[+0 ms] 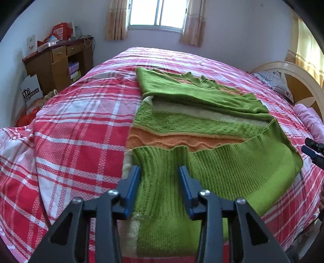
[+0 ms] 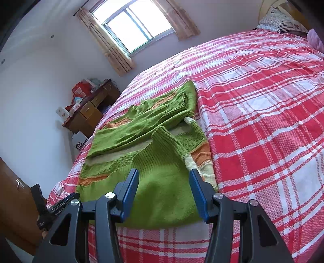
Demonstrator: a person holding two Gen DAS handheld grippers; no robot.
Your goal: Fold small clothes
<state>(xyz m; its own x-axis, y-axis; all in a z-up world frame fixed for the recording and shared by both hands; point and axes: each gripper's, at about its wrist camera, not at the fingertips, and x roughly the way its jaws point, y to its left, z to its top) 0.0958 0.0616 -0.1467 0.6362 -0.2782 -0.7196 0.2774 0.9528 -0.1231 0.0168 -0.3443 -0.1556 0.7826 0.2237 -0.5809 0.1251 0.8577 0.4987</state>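
Observation:
A green knit sweater (image 1: pixel 194 125) with orange and cream stripes lies flat on the bed, both sleeves folded across its body. It also shows in the right wrist view (image 2: pixel 154 153). My left gripper (image 1: pixel 160 170) is open and hovers over the ribbed near sleeve, its fingers astride a raised fold without pinching it. My right gripper (image 2: pixel 164 174) is open above the sweater's near green edge; its tip shows at the right edge of the left wrist view (image 1: pixel 312 150).
The red and white plaid bedspread (image 1: pixel 81 131) covers the bed. A wooden desk (image 1: pixel 58 60) with clutter stands by the far left wall under a window (image 1: pixel 158 12). Pillows (image 1: pixel 277 83) and a headboard (image 1: pixel 299 81) are at the right.

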